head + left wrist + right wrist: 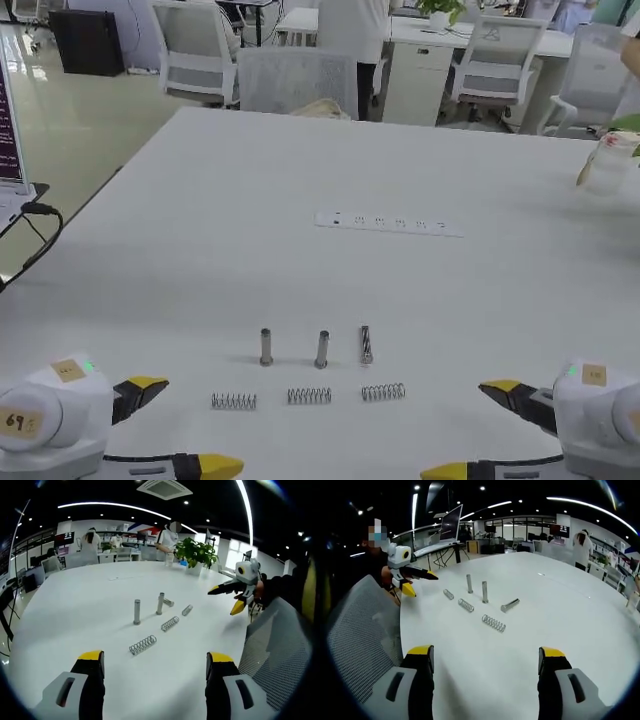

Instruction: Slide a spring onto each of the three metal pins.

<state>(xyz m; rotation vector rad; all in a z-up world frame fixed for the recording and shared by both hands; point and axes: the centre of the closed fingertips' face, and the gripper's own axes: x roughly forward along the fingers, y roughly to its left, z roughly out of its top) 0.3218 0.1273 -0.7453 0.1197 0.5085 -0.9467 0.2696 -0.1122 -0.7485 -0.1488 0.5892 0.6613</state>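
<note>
Table (200, 250): white, spread across my head view.
Left gripper (190, 425): lower left corner; I see the jaws wide apart, holding nothing.
Right gripper (468, 428): lower right corner, jaws wide, nothing held.
Pins (322, 349): 3 in a row, lower centre; 2 upright, the right pin (366, 344) lying down.
Springs (309, 396): 3 lying in a row just below the pins.

White power strip (388, 223) on white table (180, 250), mesh chair (296, 82) beyond, potted plant (196, 554) near edge.
</note>
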